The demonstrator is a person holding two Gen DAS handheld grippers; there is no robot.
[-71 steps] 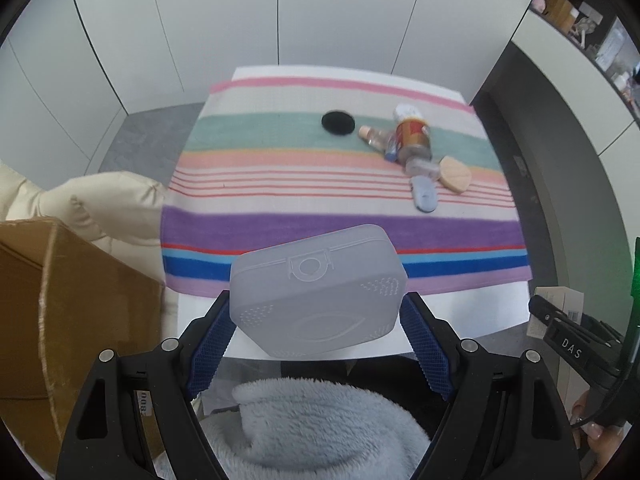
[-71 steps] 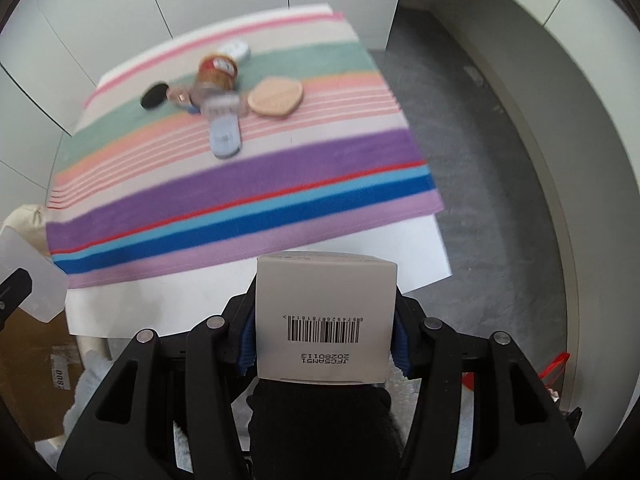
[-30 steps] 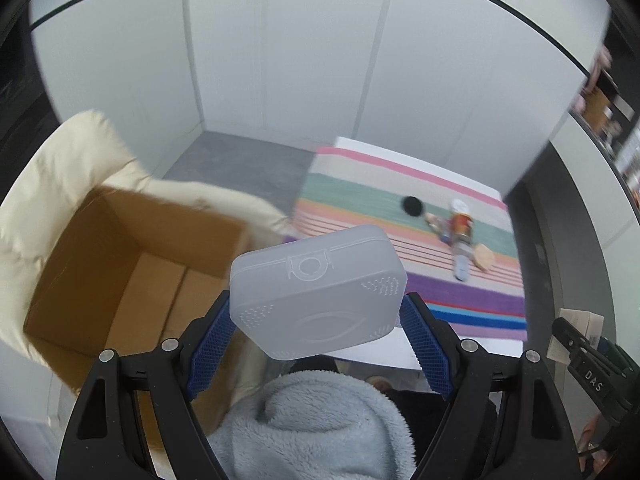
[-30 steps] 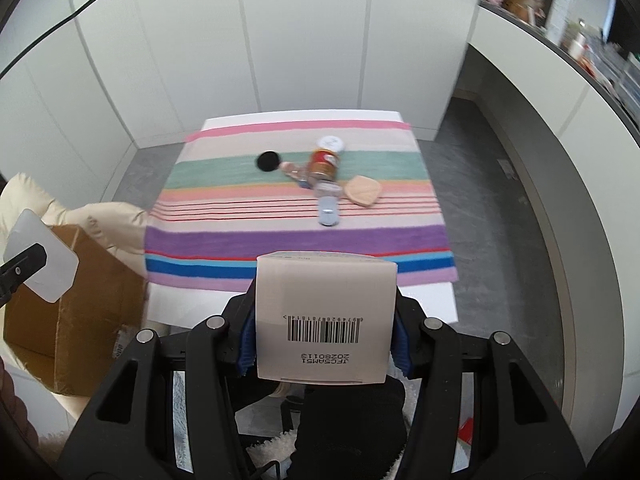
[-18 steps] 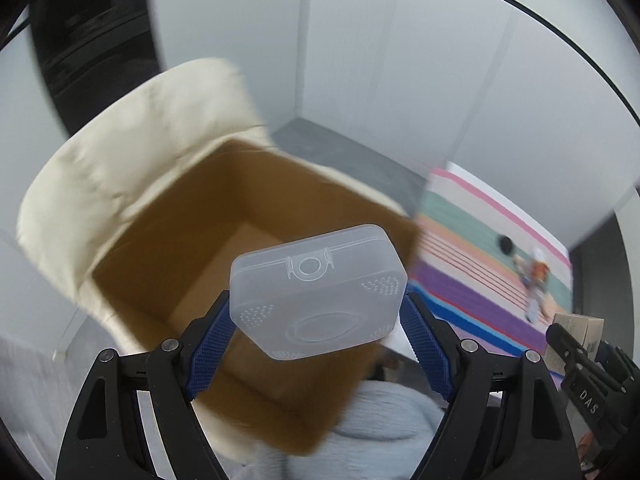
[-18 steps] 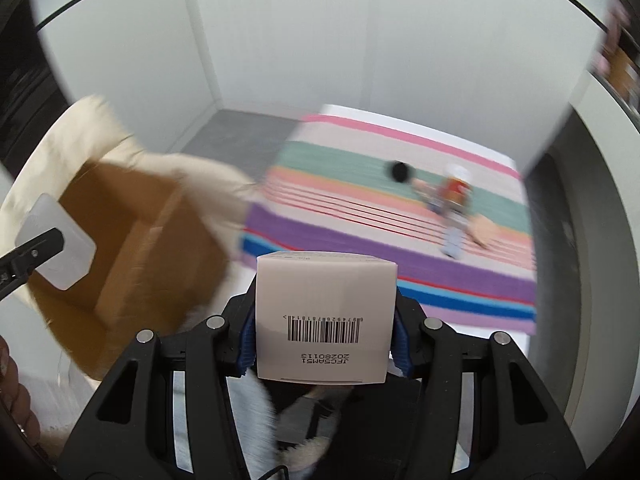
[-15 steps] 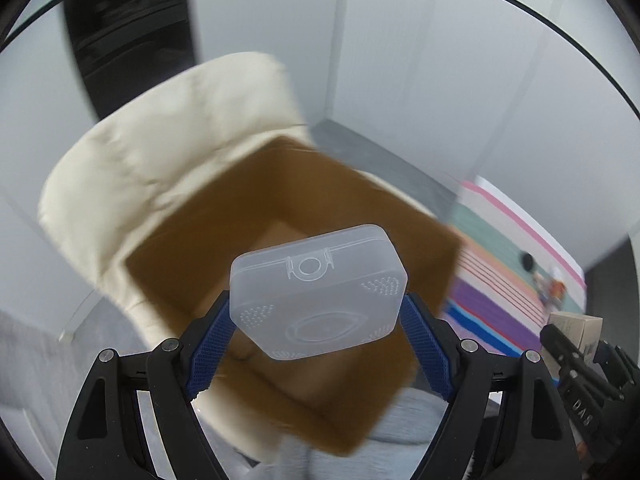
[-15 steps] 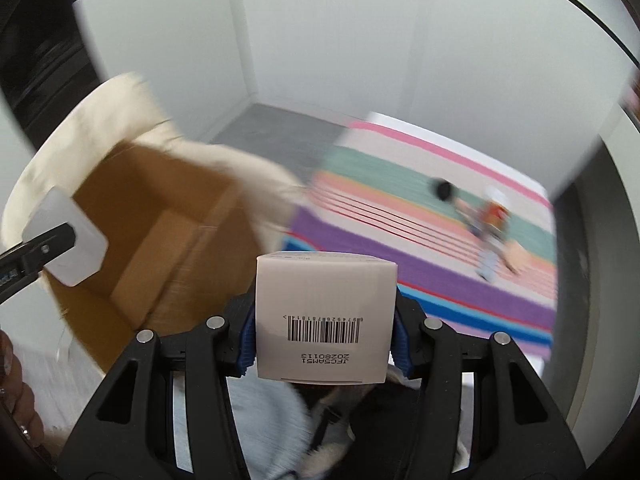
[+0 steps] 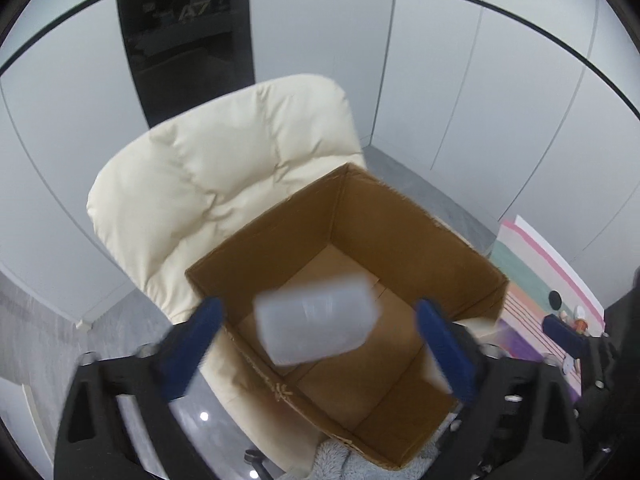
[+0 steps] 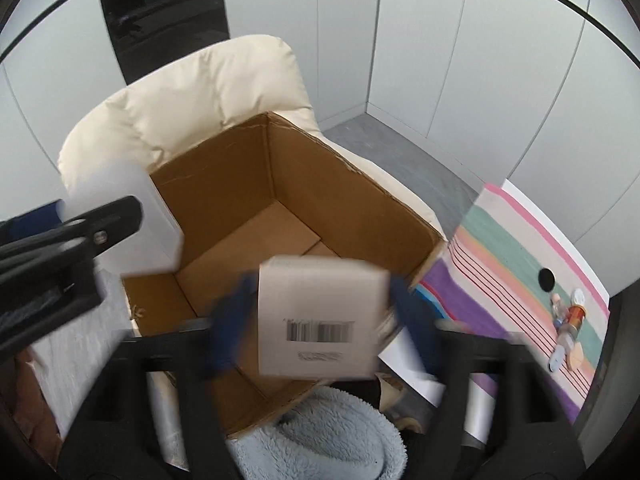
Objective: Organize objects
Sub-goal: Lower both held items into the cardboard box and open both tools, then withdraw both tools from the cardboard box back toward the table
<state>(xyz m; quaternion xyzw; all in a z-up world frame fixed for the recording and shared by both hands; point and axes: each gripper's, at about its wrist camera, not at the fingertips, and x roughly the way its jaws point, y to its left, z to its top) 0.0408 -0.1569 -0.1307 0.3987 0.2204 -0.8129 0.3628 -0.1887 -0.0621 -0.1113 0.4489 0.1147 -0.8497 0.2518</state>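
An open brown cardboard box (image 9: 400, 216) sits on a cream padded chair (image 9: 208, 168); it also shows in the right wrist view (image 10: 352, 184). My left gripper (image 9: 320, 340) is open, and a translucent white plastic case (image 9: 316, 318) is loose between its spread blue pads, over the box's inside and blurred. My right gripper (image 10: 322, 324) is open too, its blue pads apart from a white carton with a barcode (image 10: 320, 320), which is blurred above the box's near rim.
A striped cloth on a table (image 10: 520, 256) lies to the right with a black disc (image 10: 546, 278), bottles and small items (image 10: 568, 328). A fluffy light-blue garment (image 10: 320, 436) is below the box. Grey cabinet walls stand behind the chair.
Both grippers swung left from the table to over the cardboard box. Both jaws have opened, and the plastic case and the white carton are loose and dropping.
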